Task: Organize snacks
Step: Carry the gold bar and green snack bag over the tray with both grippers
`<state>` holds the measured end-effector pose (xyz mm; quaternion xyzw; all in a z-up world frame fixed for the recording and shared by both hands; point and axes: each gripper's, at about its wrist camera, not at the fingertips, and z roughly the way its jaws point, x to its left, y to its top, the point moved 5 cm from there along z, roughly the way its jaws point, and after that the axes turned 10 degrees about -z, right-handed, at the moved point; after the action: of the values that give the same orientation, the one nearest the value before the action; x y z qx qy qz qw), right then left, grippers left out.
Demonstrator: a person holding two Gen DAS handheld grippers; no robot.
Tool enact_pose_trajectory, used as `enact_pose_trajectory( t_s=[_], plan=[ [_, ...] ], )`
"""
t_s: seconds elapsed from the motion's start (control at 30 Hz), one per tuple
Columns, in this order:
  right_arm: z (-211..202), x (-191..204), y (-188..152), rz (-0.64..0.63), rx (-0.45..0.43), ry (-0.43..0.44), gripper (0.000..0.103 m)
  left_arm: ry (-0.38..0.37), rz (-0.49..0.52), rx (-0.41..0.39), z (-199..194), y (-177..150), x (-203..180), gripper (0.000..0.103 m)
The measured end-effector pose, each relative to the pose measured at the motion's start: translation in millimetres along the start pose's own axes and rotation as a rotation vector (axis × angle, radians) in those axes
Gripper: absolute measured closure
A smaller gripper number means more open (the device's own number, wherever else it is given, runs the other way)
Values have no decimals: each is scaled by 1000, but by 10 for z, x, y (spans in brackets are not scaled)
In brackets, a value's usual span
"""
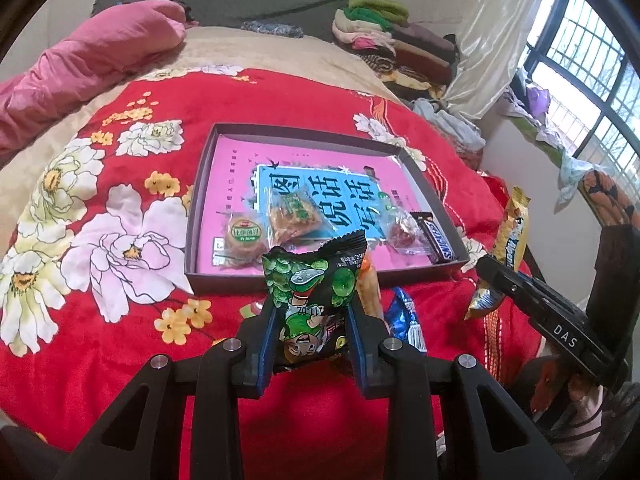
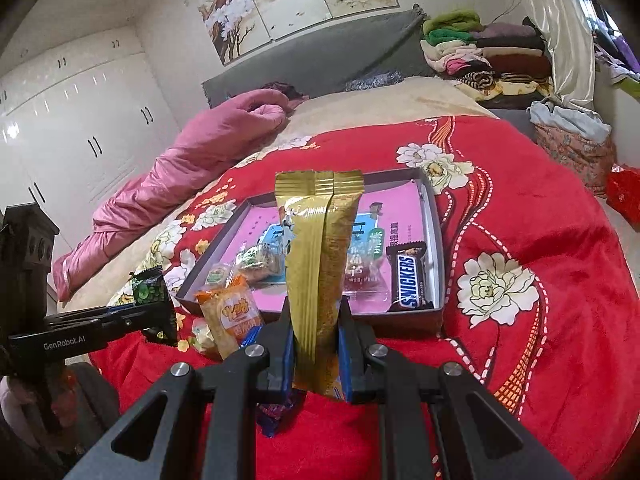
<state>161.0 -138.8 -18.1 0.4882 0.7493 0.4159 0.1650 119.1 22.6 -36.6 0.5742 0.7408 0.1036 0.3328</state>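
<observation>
My left gripper point(image 1: 312, 320) is shut on a green pea snack packet point(image 1: 316, 280), held upright just in front of the dark shallow box point(image 1: 198, 216). The box lies on the red flowered blanket and holds a round cake point(image 1: 242, 236), an orange crisp packet point(image 1: 296, 216), a red candy point(image 1: 402, 232) and a Snickers bar point(image 1: 438, 238). My right gripper point(image 2: 314, 320) is shut on a long gold packet point(image 2: 324, 248), upright before the box point(image 2: 438, 240) near its Snickers bar point(image 2: 410, 280). Each gripper shows in the other view: right gripper point(image 1: 494, 276), left gripper point(image 2: 160, 314).
Loose snacks lie on the blanket before the box: an orange packet point(image 2: 232, 316) and a blue wrapper point(image 1: 408, 316). A pink quilt point(image 1: 80, 64) lies at the far left, folded clothes point(image 1: 384, 36) at the back. The bed edge drops off to the right near the window point(image 1: 592, 80).
</observation>
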Motion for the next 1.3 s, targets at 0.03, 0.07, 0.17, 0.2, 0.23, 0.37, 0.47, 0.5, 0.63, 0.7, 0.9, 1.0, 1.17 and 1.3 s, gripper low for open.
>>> enact_pose_trajectory(
  t_s=[0.03, 0.07, 0.17, 0.2, 0.23, 0.37, 0.47, 0.5, 0.63, 0.7, 0.9, 1.0, 1.17, 1.3],
  plan=[
    [-7, -14, 10, 3, -4, -2, 85, 1, 0, -3, -7, 13, -5, 71],
    [-14, -32, 20, 8, -8, -1, 85, 4, 2, -5, -10, 23, -10, 71],
    [-37, -85, 51, 17, -22, -2, 85, 7, 1, -14, -25, 54, -24, 71],
    [-44, -104, 56, 20, -26, -3, 85, 6, -1, -15, -25, 68, -23, 71],
    [-49, -121, 63, 23, -29, -3, 85, 8, 0, -17, -25, 86, -25, 71],
    [-63, -178, 85, 24, -37, -11, 85, 13, -2, -30, -19, 161, -29, 71],
    [-68, -219, 115, 26, -46, -17, 85, 18, -6, -37, 1, 217, -18, 71],
    [-75, -231, 127, 28, -51, -18, 85, 20, -6, -37, 6, 226, -18, 71],
    [-89, -276, 169, 35, -67, -22, 85, 25, -10, -45, 49, 304, -21, 71],
    [-89, -306, 192, 41, -73, -22, 85, 25, -12, -45, 83, 332, -26, 71],
    [-75, -383, 246, 51, -88, -31, 85, 33, -5, -40, 238, 426, -53, 71],
    [-49, -417, 264, 55, -90, -34, 85, 36, -8, -32, 319, 447, -57, 71],
    [-20, -454, 293, 52, -94, -33, 85, 52, -6, -13, 442, 464, -60, 71],
    [7, -484, 306, 56, -94, -33, 85, 66, -1, -7, 534, 488, -55, 71]
  ],
)
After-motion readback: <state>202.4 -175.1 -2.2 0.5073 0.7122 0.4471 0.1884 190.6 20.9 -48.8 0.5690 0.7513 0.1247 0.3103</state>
